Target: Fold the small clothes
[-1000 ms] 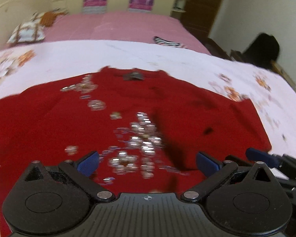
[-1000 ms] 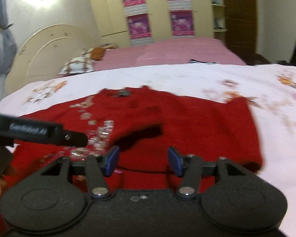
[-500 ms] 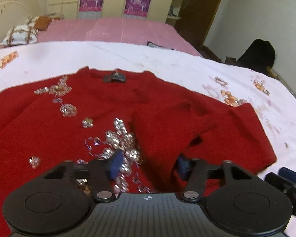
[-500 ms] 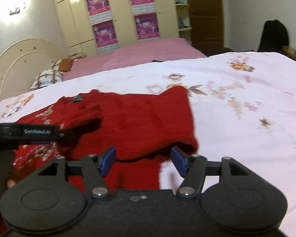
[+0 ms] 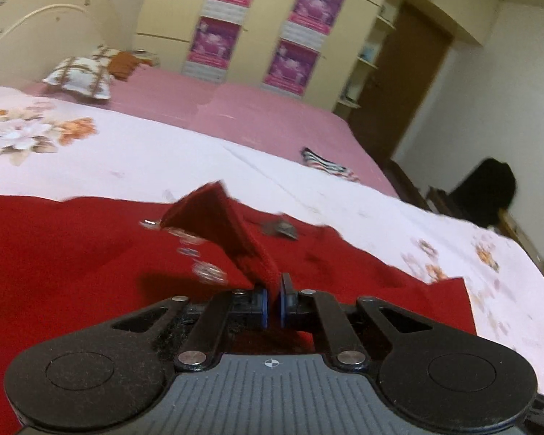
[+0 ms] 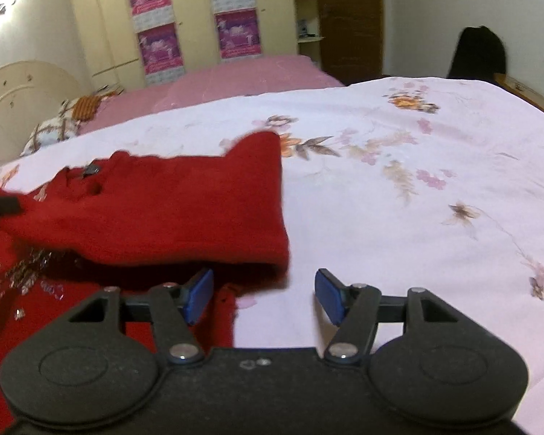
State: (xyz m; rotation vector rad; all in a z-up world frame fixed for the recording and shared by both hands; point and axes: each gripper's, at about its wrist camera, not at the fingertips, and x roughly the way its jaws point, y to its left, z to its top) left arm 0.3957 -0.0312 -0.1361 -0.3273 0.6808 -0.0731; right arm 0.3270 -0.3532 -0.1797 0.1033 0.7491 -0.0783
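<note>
Red knit fabric fills the lower left of both views: a small red knitted sweater [image 5: 72, 253] with a scatter of silvery sequins [image 5: 206, 272], lying flat on a white bedsheet printed with flowers [image 5: 134, 159]; its left side runs off the frame, and the sequins are blurred past making out any pattern. The left gripper [image 5: 273, 301] has its blue pads pressed nearly together on a fold of the sweater, which stands up as a tilted flap. The dark neck label [image 5: 279, 228] lies at the far edge, so the garment probably runs sideways, collar away from the camera. From the right wrist, a sleeve or side panel [image 6: 185, 210] lies folded over the body, its end pointing right. The right gripper [image 6: 263, 295] hangs spread wide, holding nothing, just beside that edge.
</note>
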